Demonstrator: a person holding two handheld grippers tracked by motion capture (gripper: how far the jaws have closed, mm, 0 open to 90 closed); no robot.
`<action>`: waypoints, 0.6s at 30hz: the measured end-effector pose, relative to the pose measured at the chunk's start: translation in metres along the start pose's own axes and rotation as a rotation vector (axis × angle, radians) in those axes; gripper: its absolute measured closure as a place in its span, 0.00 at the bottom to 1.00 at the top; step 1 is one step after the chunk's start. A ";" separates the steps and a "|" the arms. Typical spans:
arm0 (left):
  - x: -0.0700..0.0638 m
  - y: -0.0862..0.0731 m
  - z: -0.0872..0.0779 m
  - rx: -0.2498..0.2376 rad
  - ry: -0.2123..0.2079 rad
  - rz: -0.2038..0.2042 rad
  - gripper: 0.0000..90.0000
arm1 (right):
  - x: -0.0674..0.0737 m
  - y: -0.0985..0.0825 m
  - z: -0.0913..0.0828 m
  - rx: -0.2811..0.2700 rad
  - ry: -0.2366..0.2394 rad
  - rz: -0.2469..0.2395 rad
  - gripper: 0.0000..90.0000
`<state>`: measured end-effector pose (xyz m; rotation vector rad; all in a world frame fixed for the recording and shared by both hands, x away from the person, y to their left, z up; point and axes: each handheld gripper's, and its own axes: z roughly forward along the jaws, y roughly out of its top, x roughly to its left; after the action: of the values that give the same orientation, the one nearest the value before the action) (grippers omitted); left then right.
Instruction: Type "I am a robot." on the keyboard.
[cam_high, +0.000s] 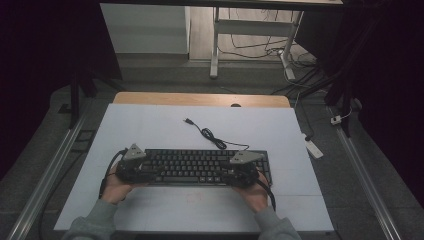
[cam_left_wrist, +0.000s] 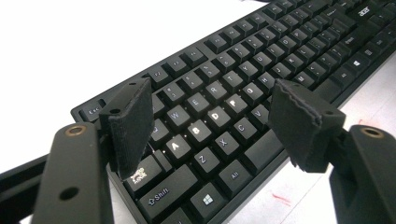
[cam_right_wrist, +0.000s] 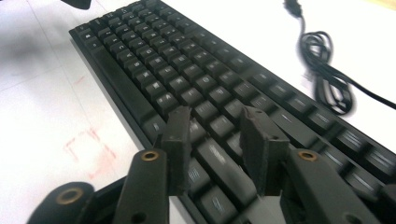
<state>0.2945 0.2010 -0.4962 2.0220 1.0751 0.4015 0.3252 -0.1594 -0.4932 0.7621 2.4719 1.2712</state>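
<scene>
Centrally on the white tabletop (cam_high: 150, 130) a black keyboard (cam_high: 200, 165) is laid. Above its left end the left claw (cam_left_wrist: 212, 123) is held wide open, empty; the right claw (cam_right_wrist: 217, 140), partly open, nothing gripped, is held over its right end.

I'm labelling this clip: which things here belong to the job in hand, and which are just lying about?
In the job:
- keyboard
- its cable
- left gripper
- right gripper

Lying about:
- white power strip on the floor
- desk legs behind the table
</scene>
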 end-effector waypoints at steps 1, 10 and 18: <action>0.000 0.000 0.000 -0.001 -0.002 -0.001 0.35 | -0.001 -0.002 -0.005 -0.007 -0.005 0.001 0.67; 0.001 0.001 -0.001 -0.018 -0.040 -0.033 0.34 | -0.019 -0.025 -0.036 -0.033 -0.063 0.031 0.61; 0.001 0.002 -0.003 -0.030 -0.080 -0.050 0.34 | -0.025 -0.032 -0.045 -0.051 -0.090 0.039 0.60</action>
<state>0.2946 0.2027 -0.4929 1.9639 1.0614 0.3067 0.3151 -0.2196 -0.4927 0.8390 2.3559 1.2789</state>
